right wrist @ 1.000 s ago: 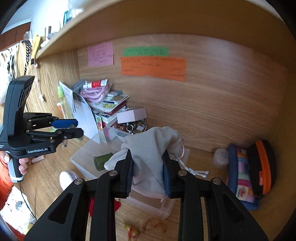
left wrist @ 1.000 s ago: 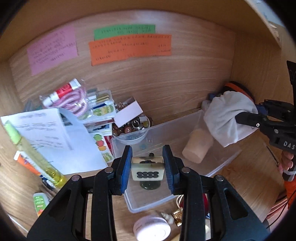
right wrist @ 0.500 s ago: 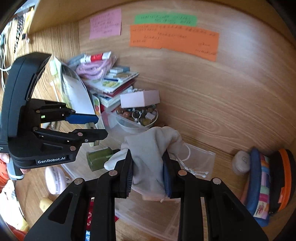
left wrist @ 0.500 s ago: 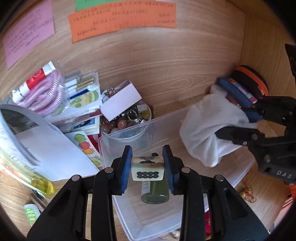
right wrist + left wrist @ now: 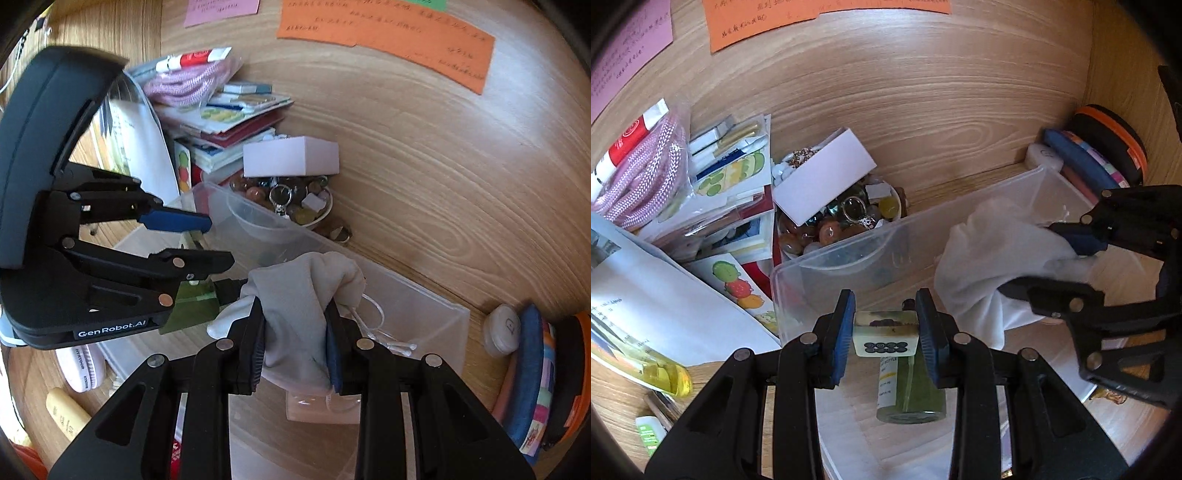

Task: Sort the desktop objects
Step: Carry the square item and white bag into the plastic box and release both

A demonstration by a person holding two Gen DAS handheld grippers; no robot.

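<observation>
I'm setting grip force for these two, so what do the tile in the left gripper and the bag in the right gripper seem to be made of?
Tile: hard and glossy, cream face with printed dark dots, greenish back; probably plastic or resin, though bone-like material can't be excluded. It keeps crisp edges between the pads.

Bag: soft matte off-white woven cloth, likely cotton. It folds and bunches where it is pinched, with a white drawstring trailing.

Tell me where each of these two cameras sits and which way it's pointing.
Left wrist: rides the left hand-held gripper, looking steeply down into the clear bin; its fingers clamp a mahjong tile above a green bottle.
Right wrist: rides the right hand-held gripper, angled down at the same bin; its fingers pinch a grey cloth pouch.
Shared: bin, bowl of trinkets, each other's gripper.
</observation>
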